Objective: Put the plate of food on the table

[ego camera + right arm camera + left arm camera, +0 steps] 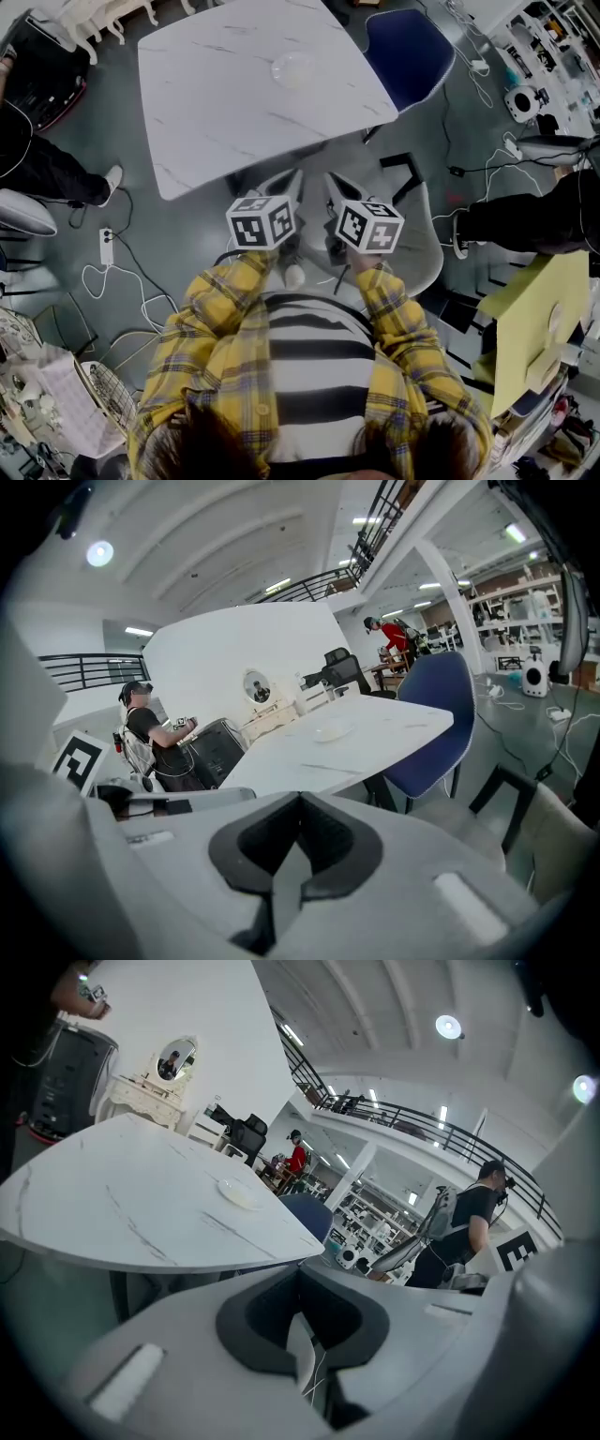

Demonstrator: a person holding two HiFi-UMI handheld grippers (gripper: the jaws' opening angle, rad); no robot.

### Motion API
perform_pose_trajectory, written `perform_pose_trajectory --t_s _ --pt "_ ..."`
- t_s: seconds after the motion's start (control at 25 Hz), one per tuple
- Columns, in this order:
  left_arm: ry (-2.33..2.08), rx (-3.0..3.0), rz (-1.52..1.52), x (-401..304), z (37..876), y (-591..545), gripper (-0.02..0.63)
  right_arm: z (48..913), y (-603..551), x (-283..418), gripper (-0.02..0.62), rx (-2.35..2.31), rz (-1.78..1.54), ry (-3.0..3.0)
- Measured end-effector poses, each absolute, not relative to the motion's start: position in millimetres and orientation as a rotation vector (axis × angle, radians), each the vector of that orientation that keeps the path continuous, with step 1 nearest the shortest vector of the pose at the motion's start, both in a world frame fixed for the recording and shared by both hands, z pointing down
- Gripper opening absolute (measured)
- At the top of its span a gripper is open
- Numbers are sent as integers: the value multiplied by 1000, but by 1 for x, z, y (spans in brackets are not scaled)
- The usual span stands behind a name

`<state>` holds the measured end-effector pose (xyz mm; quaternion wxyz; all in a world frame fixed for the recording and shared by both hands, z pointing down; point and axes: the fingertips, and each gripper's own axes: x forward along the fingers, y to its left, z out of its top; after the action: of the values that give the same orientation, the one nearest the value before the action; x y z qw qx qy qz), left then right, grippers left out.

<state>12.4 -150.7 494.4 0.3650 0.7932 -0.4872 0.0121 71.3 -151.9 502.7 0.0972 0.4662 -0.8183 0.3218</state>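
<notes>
1. My left gripper (292,180) has its jaws pressed fully together, and nothing sits between them; its own view (302,1274) shows the two tips meeting with no gap.
2. My right gripper (333,180) is likewise closed all the way and holds nothing; its own view (298,799) shows the tips meeting on empty air.
3. I hold both grippers side by side in front of my chest, near each other but apart. They point toward the table (216,103) and stop short of its near edge.
4. The plate (293,68) lies flat on the tabletop, toward the far side. It is well apart from both pairs of jaws and roughly straight ahead of them.
5. In the left gripper view the plate (239,1193) sits above and a little left of my jaws. In the right gripper view it (333,731) sits above and slightly right.
6. Count: one plate, one white marbled table, and two grippers.
7. One blue chair (408,42) stands at the table's far right corner, and one pale chair (427,248) stands just beneath my right gripper.
8. The plate is the only container. It looks pale and shallow, and I cannot tell whether anything lies in it.
</notes>
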Motion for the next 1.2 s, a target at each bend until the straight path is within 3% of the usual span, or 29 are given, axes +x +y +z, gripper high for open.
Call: perform_pose_trajectory --t_s 1.2 --pt "-1306 2059 2 38 494 -96 -5 503 -98 83 -2 1354 946 -2478"
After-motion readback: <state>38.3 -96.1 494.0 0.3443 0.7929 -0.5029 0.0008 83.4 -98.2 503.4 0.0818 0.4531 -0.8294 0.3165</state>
